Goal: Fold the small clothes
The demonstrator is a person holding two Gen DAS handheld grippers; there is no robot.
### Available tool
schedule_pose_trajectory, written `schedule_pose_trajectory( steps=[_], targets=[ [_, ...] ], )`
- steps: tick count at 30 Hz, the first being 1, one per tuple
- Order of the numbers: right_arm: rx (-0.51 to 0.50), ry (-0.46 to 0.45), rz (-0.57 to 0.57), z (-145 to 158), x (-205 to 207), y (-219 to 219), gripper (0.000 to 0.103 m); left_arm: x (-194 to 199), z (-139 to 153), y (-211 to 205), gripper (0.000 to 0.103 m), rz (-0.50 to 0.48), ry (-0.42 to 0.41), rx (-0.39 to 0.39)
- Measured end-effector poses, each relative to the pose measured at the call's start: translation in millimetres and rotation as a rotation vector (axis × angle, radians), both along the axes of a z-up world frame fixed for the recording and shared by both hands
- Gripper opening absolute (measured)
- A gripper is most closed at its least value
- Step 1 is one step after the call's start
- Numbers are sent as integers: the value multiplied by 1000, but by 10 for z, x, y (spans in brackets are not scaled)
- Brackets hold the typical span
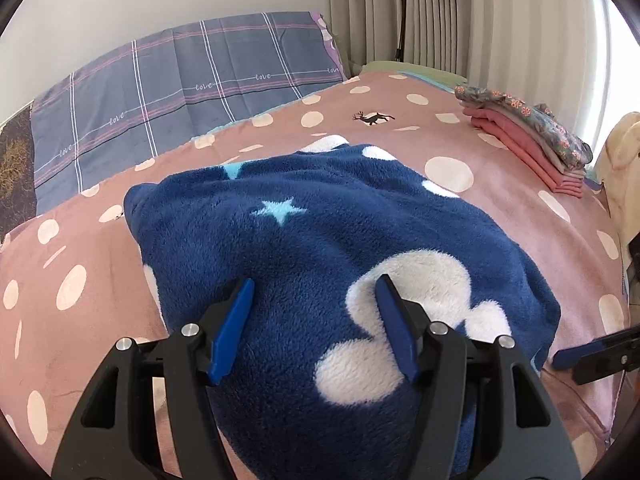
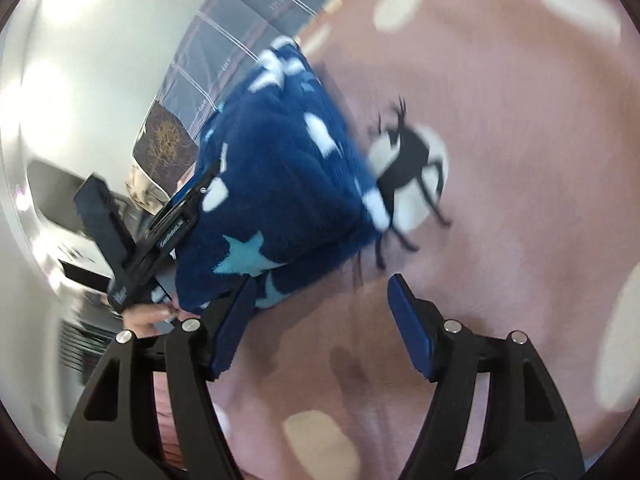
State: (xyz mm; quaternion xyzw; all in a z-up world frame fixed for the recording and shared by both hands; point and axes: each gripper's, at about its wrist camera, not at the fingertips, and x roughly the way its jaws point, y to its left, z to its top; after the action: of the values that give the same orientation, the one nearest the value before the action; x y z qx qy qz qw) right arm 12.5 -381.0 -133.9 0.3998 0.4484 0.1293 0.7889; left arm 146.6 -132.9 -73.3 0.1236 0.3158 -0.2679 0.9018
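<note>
On the pink dotted bedcover (image 1: pixel 500 184) lies the blue fleece garment (image 1: pixel 320 248), spread in a thick, uneven heap near the front edge. It looks partly folded, with one layer over another, probably so that it can be made as compact as the others. At the far right corner stands a stack of folded clothes (image 1: pixel 528 140), so I judge that finished pieces are collected there and this one will follow.

The left gripper (image 1: pixel 316 292) hangs over the near part of the fleece. Its jaws stand apart, and the fabric rises between them, but the pads do not seem to press on it, so I think nothing is held.

The right gripper (image 2: pixel 322 296) is beside the garment, above the bare cover. Its jaws are apart with only the cover between them; the left blue pad (image 2: pixel 236 328) is just beside the fleece edge. This view is blurred, so I cannot tell if it touches.
</note>
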Motion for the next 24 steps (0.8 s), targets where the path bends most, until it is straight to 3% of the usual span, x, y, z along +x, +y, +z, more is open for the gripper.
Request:
schedule_pose_trajectory(
  steps=[5, 9, 11, 19, 24],
  targets=[
    [150, 22, -51, -138, 181, -14, 76, -12, -4, 6, 63, 2, 0, -6],
    [205, 43, -121, -169, 298, -4, 83, -18, -11, 17, 63, 3, -4, -16],
    [198, 49, -142, -139, 346, 41, 87, -18, -8, 24, 63, 4, -4, -20],
    [230, 77, -254, -146, 452, 180, 88, -5, -6, 37, 63, 6, -2, -32],
    [172, 73, -279, -109, 444, 246, 83, 2, 24, 66, 66, 1, 6, -55]
  ],
)
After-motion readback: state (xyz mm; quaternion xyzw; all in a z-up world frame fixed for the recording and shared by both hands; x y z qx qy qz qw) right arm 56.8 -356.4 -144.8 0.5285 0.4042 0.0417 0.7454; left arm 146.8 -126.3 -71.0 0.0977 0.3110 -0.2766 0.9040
